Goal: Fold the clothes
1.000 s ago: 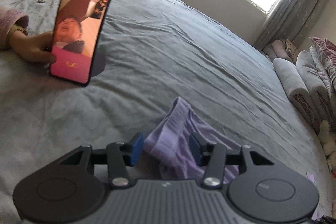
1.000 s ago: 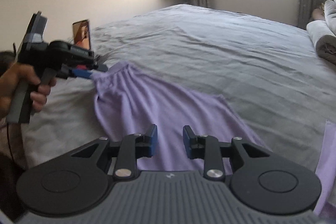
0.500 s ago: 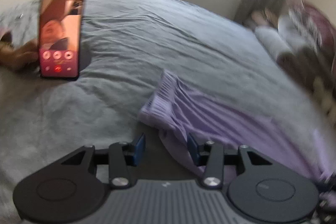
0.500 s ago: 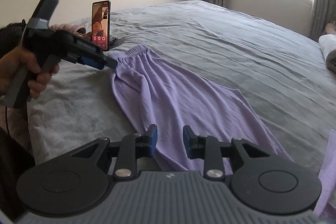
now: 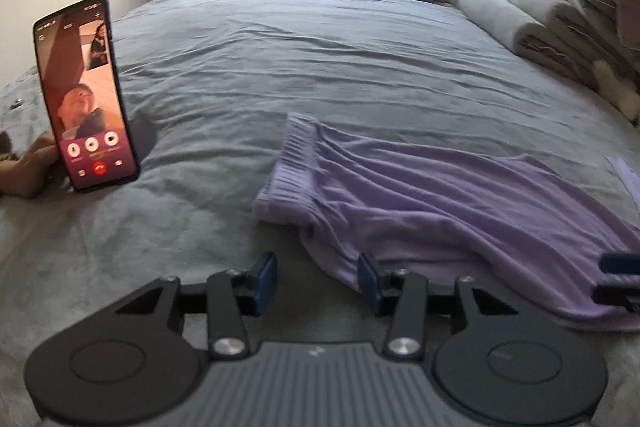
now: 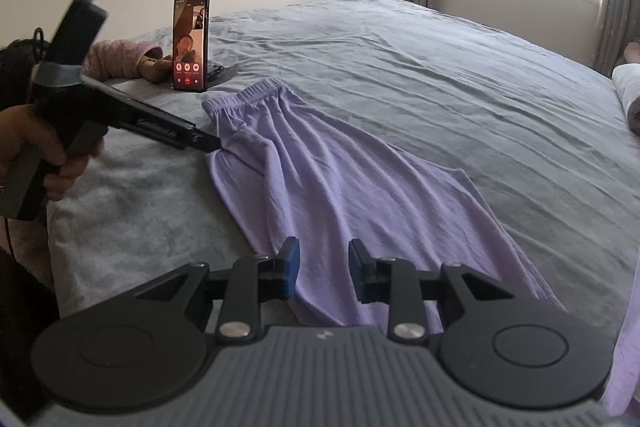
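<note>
A lilac garment [image 5: 420, 195] with an elastic waistband [image 6: 248, 95] lies stretched along the grey bed [image 6: 420, 67]. My left gripper [image 5: 318, 279] sits low at the garment's near edge just below the waistband. Its jaws are opening; the cloth's edge lies in the gap by the right finger, unpinched. From the right wrist view the left gripper [image 6: 214, 145] touches the cloth's side, held by a hand [image 6: 40, 147]. My right gripper [image 6: 324, 273] stands open over the garment's other end, cloth flat beneath the gap. Its tips [image 5: 616, 277] show at the frame's right edge.
A phone [image 5: 86, 95] on a video call stands upright beyond the waistband, with another person's hand and pink sleeve [image 6: 116, 57] behind it. Folded bedding and pillows [image 5: 540, 11] are stacked at the bed's far right. Another lilac piece [image 6: 628, 347] lies at the right edge.
The left gripper has rolled level and drawn back along the waist edge, its jaws narrowing then widening. The garment now lies stretched out longer on the bed. The right gripper has stayed put.
</note>
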{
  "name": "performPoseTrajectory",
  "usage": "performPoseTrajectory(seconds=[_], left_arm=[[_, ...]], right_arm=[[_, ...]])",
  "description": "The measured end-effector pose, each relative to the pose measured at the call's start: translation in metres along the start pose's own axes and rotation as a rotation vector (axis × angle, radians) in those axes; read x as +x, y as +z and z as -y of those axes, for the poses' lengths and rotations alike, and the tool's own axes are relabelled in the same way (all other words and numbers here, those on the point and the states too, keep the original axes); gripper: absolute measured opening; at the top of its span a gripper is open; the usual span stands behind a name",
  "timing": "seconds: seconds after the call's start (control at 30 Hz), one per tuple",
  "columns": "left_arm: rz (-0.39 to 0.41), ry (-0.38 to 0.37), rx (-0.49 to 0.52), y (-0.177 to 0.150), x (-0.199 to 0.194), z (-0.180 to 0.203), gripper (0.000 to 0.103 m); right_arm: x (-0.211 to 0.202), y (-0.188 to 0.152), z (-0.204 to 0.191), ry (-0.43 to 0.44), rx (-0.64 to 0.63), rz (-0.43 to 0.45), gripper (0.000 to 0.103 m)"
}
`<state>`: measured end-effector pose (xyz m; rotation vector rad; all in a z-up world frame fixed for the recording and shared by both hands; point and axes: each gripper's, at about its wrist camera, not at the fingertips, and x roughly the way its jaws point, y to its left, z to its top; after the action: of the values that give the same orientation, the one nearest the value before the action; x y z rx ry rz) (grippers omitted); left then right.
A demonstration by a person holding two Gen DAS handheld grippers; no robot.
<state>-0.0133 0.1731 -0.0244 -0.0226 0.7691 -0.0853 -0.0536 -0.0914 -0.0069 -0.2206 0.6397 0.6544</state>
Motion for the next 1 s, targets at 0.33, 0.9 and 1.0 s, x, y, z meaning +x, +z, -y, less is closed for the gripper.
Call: performPoseTrajectory(seconds=[0.33, 0.9, 1.0], left_arm=[[0.007, 0.133, 0.041, 0.0, 0.007, 0.008, 0.049], [0.122, 0.074, -0.2, 0.013, -0.001, -0.029, 0.044], [0.149, 0.04, -0.196, 0.018, 0.005, -0.024, 0.044]], right_arm=[[0.006, 0.0, 0.0, 0.002, 0.007, -0.013, 0.031], [0.013, 0.001, -0.007, 0.02, -0.001, -0.021, 0.031], [0.014, 0.002, -0.008, 0.019, 0.001, -0.02, 0.031]])
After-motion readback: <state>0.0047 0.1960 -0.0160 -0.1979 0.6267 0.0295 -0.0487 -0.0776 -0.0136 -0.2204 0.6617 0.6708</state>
